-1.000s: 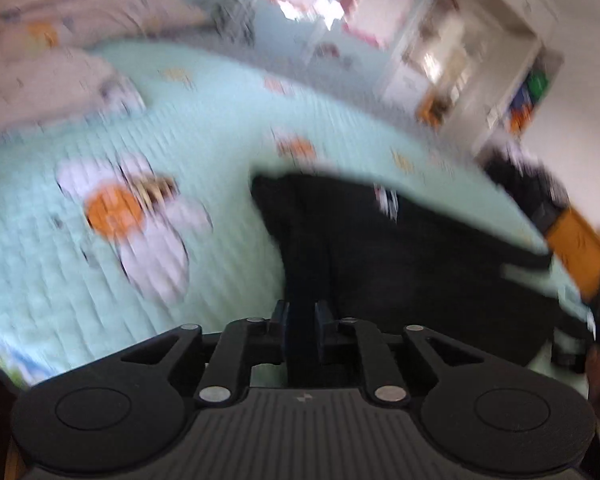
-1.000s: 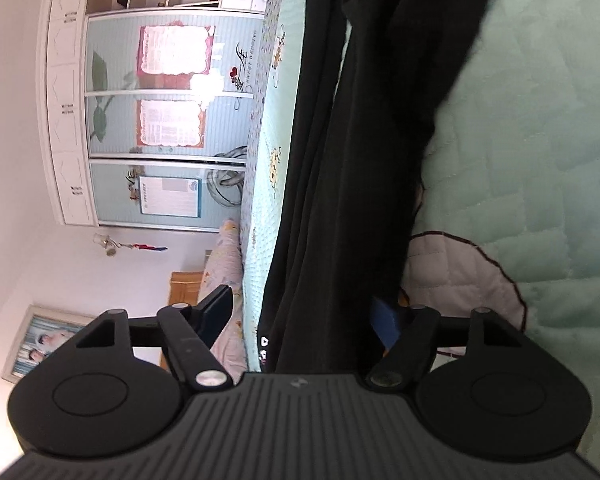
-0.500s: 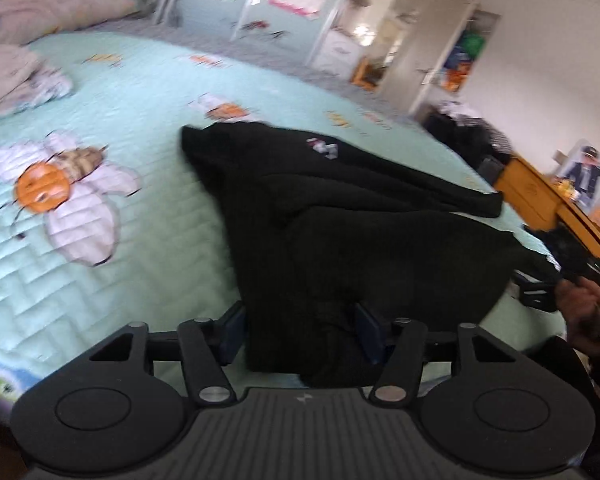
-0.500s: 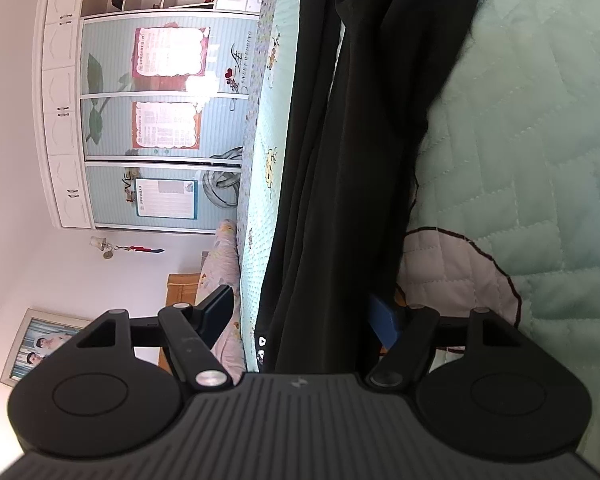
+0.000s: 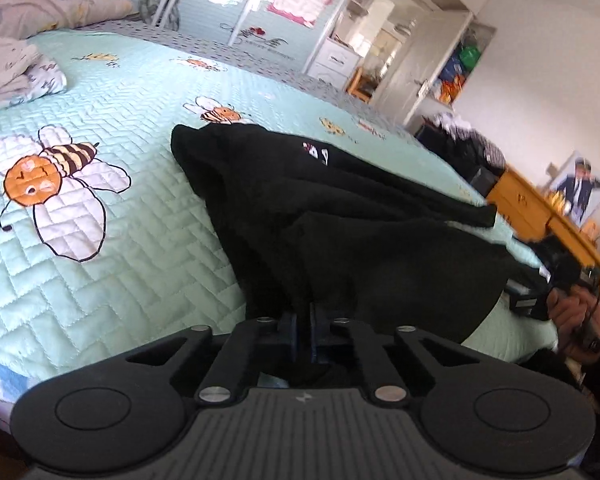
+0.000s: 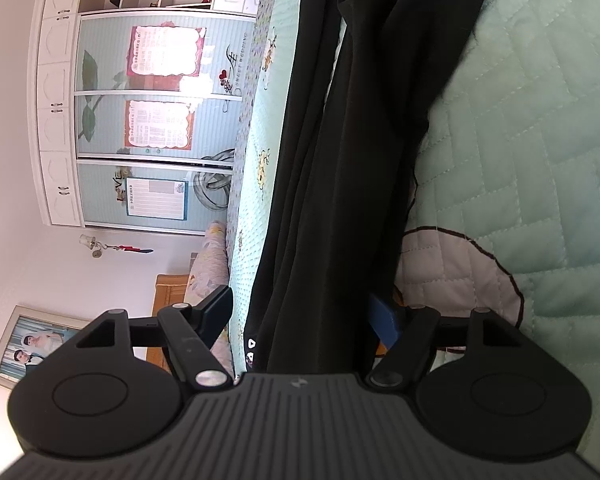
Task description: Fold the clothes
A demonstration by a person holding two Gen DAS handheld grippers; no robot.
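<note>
With the left gripper pinching the black garment's near edge and the right gripper spread around it, keep the fabric taut over the quilt

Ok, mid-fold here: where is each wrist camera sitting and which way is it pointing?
Left wrist: behind the left tool, looking across the bed toward the wardrobe; tool shut on the black garment; the person's other hand shows far right.
Right wrist: behind the right tool, rolled sideways, looking along the bed at the wardrobe; tool open, garment between its fingers.
Shared: the black garment, bee quilt and wardrobe doors.
</note>
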